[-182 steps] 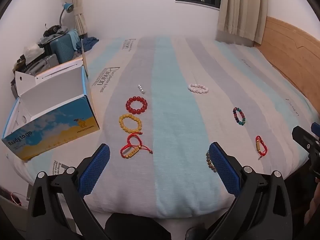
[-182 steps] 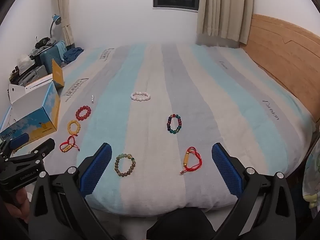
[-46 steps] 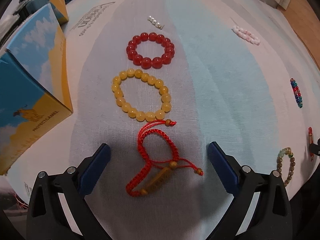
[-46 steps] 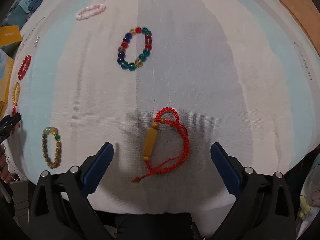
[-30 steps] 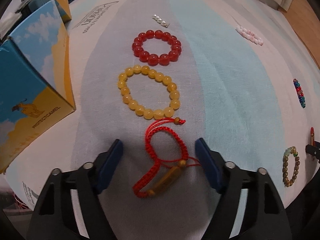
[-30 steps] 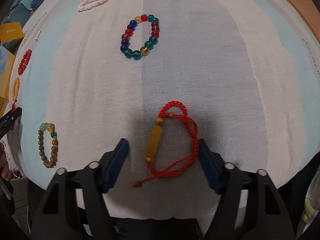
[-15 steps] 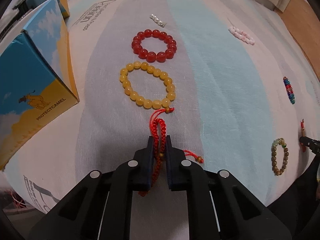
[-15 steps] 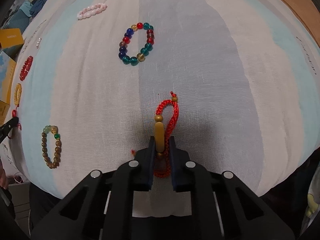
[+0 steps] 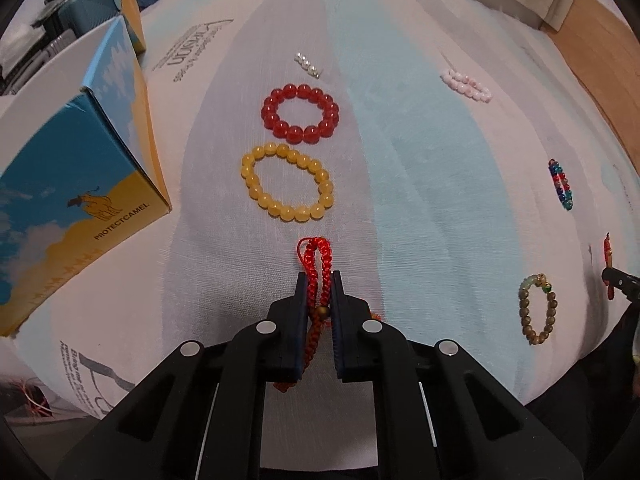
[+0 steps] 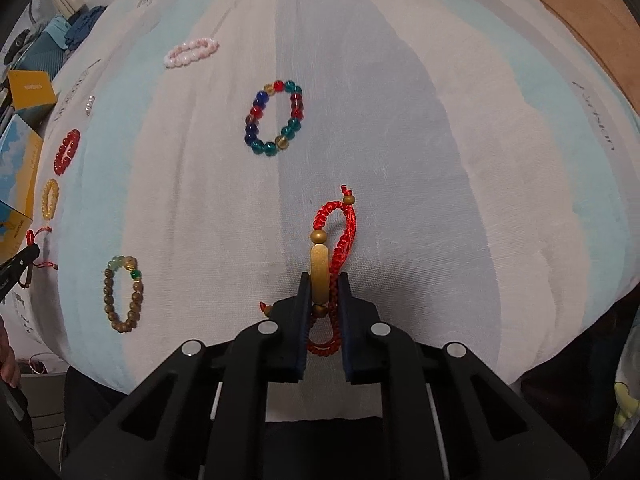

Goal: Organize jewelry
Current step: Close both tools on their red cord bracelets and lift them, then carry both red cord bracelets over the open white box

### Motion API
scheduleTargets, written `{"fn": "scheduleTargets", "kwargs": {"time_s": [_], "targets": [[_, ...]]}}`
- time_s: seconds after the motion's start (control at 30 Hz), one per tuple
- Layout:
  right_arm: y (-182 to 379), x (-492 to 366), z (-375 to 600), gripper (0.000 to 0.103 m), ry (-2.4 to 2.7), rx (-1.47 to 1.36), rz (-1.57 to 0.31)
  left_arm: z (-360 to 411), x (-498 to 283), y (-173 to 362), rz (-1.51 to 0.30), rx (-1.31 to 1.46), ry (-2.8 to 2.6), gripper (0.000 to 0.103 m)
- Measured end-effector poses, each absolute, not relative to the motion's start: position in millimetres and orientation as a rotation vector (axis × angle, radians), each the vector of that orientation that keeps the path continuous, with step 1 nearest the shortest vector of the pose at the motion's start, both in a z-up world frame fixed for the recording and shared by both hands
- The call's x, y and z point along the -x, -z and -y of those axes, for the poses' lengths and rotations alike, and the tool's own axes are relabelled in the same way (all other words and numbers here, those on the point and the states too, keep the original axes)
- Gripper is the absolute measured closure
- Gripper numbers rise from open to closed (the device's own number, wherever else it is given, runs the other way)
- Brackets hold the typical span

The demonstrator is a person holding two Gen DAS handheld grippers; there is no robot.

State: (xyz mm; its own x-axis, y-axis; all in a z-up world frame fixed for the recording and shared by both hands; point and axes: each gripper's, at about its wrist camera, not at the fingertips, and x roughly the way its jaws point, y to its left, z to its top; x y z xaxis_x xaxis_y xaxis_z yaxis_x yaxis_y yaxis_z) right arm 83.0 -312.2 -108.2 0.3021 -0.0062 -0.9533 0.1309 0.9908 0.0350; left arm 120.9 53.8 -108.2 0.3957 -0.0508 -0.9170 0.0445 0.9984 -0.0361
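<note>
My left gripper point(image 9: 319, 280) is shut on a red cord bracelet point(image 9: 318, 258) on the striped bedspread; its loop sticks out ahead of the jaws. Beyond it lie a yellow bead bracelet point(image 9: 287, 181) and a red bead bracelet point(image 9: 300, 113). My right gripper point(image 10: 323, 282) is shut on a second red cord bracelet point(image 10: 338, 236) with a gold tube bead point(image 10: 319, 272). A multicolour bead bracelet point(image 10: 273, 117) lies ahead of it and a brown bead bracelet point(image 10: 122, 294) to its left.
An open blue and yellow box point(image 9: 76, 168) stands left of the left gripper. A small pearl piece point(image 9: 308, 66) and a pink bead bracelet point(image 9: 466, 85) lie farther back. The bed's front edge runs just under both grippers. A wooden headboard point(image 10: 592, 4) is at far right.
Both grippers closed from wide open onto their red cord bracelets, squeezing each loop narrow. In the last half second both pulled back slightly with the bracelets held.
</note>
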Motion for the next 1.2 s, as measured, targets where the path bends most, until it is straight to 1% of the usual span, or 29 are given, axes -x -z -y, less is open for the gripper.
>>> {"fn": "scheduleTargets", "kwargs": {"time_s": [0.33, 0.63, 0.93, 1.2], "targets": [[73, -88, 302, 0.091, 0.089, -0.102, -1.167, -54, -116, 77, -1.104, 0.017, 0.07, 0.094], [28, -117, 240, 0.091, 0.019, -0.059, -1.072, -67, -123, 29, -1.021, 0.042, 0.061, 0.094], [-12, -151, 142, 0.091, -0.105, 0.014, -0.999, -109, -135, -21, -0.943, 0.072, 0.001, 0.094], [-42, -177, 24, 0.091, -0.254, 0.09, -0.939, -180, -134, -53, -0.899, 0.097, -0.103, 0.094]]}}
